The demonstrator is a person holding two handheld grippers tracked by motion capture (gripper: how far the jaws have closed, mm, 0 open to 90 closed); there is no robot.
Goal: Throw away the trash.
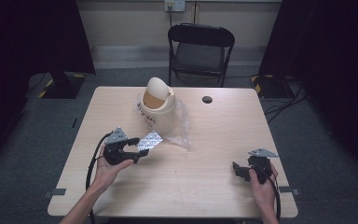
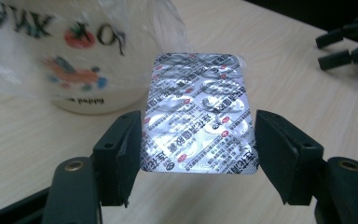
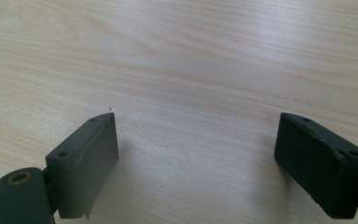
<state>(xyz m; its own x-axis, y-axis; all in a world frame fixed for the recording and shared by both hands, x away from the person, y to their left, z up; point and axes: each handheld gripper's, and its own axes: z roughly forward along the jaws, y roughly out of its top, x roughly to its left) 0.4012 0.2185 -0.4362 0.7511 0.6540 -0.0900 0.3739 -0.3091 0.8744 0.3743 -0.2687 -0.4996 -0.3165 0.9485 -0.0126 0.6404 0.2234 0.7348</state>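
Left gripper view has the silver foil blister pack (image 2: 198, 114) clamped edge to edge between the left gripper (image 2: 198, 144) fingers, just short of the cream swing-lid bin (image 2: 81, 56) ahead. Carrying step, I judge; next, lift to its flap. Right gripper (image 3: 196, 154) gapes empty.

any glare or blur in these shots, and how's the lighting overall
Left gripper view: the foil blister pack between the left gripper jaws throws bright glare; the bin behind is soft. Right gripper view: right gripper casts soft shadows on the table. High view: table lit, surroundings dark.
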